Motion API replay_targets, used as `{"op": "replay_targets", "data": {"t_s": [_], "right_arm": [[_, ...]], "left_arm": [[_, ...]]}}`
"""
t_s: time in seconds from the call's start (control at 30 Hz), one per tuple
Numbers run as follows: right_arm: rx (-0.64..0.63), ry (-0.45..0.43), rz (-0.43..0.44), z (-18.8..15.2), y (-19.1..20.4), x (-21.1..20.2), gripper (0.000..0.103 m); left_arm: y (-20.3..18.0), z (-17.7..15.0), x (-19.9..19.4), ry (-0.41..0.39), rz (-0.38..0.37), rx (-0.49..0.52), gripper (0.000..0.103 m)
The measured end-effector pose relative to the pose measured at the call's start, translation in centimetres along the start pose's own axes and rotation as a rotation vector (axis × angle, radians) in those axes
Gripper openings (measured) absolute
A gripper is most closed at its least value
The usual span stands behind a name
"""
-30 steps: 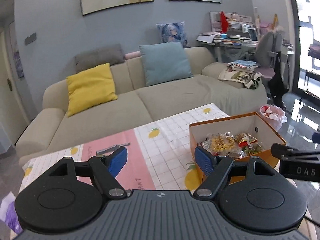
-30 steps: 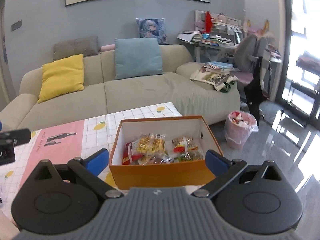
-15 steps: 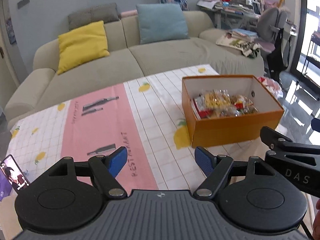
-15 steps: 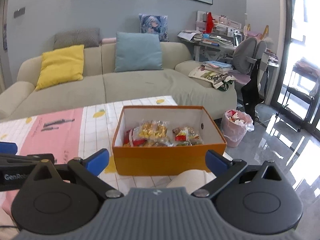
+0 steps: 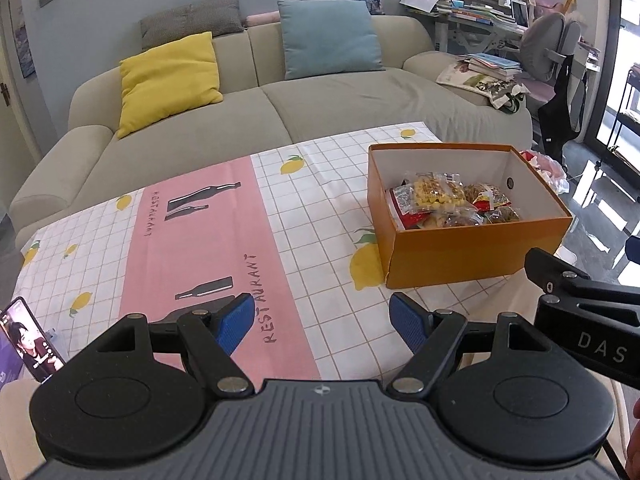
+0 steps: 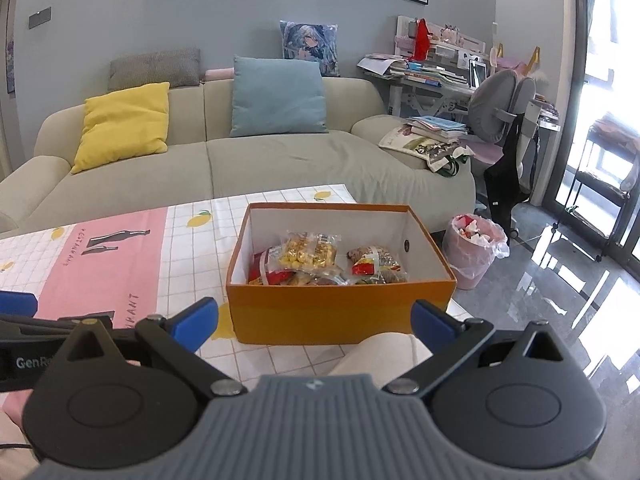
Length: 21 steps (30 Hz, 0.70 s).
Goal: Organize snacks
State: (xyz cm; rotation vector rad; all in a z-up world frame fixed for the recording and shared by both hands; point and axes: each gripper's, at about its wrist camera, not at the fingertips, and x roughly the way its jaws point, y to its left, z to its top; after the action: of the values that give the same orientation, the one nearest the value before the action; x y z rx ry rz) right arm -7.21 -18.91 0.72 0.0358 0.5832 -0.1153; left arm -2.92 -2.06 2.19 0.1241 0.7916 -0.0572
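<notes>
At the near left edge of the tabletop [image 5: 320, 208] a phone [image 5: 30, 346] is standing propped, its screen showing a face. The cloth [image 5: 208, 248] with its pink stripe and lemon print is lying flat across the middle. The left tongs [image 5: 322, 322] are hovering over the near part of that cloth, blue pads [image 5: 234, 322] spread wide and gripping nothing. To the right, the orange box [image 6: 340, 312] is sitting near the right edge of the tabletop, and the snacks [image 6: 320, 260] are lying piled inside it, a yellow-filled bag on top. The right tongs [image 6: 314, 320] are hanging just in front of the box's near wall, also wide open and empty. Past the table's far right corner, a pink bin [image 6: 474, 250] is standing on the floor.
</notes>
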Motion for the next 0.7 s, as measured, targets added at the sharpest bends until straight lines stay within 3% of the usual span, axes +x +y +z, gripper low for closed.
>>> {"op": "replay_targets", "data": {"t_s": [0.7], "right_arm": [[0.003, 0.02, 0.008, -0.19, 0.18, 0.31, 0.1]], "left_arm": [[0.0, 0.0, 0.08, 0.006, 0.0, -0.004, 0.09]]}}
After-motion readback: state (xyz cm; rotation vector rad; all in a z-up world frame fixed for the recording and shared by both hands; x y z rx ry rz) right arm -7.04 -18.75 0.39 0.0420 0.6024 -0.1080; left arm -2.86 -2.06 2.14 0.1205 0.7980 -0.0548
